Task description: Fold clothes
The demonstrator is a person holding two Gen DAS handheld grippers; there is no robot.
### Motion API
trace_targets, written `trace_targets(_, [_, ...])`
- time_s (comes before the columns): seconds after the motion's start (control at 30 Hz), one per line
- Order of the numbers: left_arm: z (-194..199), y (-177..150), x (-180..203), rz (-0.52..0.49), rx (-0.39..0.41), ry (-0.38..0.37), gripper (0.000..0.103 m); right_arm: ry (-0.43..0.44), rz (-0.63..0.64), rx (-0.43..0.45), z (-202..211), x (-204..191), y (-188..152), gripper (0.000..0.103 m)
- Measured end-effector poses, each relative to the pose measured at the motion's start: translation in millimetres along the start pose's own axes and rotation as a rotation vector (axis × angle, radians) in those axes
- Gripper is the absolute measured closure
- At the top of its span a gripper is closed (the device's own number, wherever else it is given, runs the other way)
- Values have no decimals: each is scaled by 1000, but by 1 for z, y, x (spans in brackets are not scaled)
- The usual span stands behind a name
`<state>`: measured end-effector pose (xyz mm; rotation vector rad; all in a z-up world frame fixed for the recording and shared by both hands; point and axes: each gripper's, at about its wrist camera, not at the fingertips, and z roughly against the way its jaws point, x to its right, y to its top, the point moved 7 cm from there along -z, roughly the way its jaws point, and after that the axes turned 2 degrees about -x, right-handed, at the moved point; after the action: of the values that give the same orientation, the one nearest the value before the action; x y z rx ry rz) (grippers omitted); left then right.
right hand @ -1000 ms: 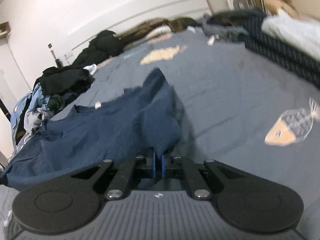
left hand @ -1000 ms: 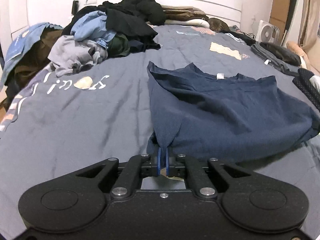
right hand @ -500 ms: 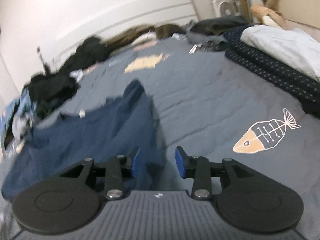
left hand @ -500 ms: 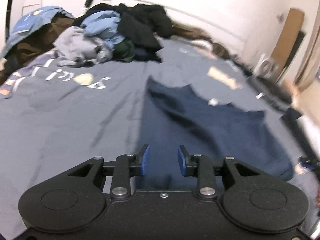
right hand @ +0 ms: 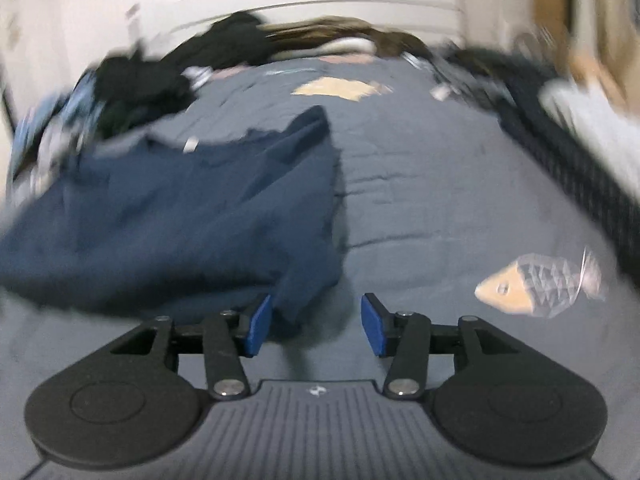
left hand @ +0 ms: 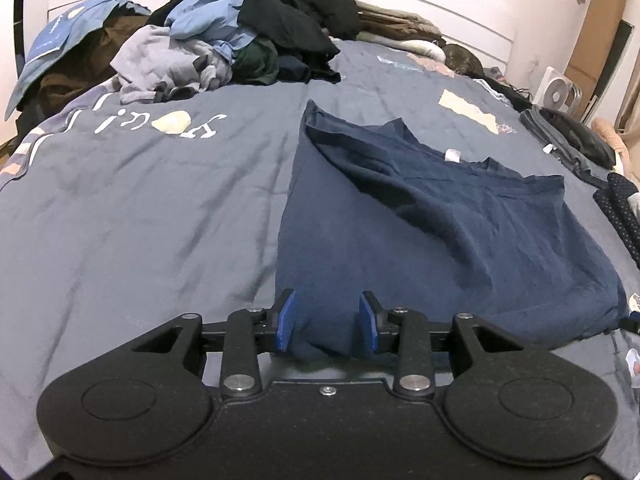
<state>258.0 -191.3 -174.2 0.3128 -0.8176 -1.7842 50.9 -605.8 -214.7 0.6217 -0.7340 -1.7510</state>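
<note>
Navy shirt (left hand: 432, 232) lies spread on the bed (left hand: 140, 220), collar end away from both cameras, a white tag at the neck.

Left gripper (left hand: 327, 325): jaws apart and opening; shirt's near-left hem corner sits between the blue pads, pads not pressing it.

Right gripper (right hand: 315, 323): jaws apart and opening wider; shirt's near-right corner (right hand: 296, 300) lies just inside the left pad, rest of the gap over bare bedcover. This view is blurred.

Bed covered in a grey-blue duvet with pale lettering on the left and a fish print (right hand: 540, 284) on the right. White wall and headboard behind.

Clothes pile (left hand: 224, 44) heaped at the far left, well apart from the shirt. Dark dotted fabric (left hand: 622, 212) along the right edge. A white fan (left hand: 558, 94) stands at far right beside the bed.
</note>
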Motion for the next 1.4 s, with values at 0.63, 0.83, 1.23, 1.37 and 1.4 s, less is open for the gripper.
trace_targets(0.63, [0, -59, 180, -415, -44, -335, 64, -11, 440, 17, -18, -31, -12, 56])
trace_targets(0.83, [-5, -86, 217, -508, -70, -348, 64, 42, 548, 60, -16, -36, -17, 95])
trace_targets(1.23, [-17, -86, 214, -491, -100, -318, 64, -103, 1086, 248, 3, -39, -22, 100])
trace_targets(1.37, [-20, -82, 208, -478, -107, -312, 64, -74, 1038, 122, -10, -24, -36, 100])
trace_targets(1.4, [-20, -81, 207, -477, -107, -312, 64, -74, 982, 102, -11, -17, -35, 99])
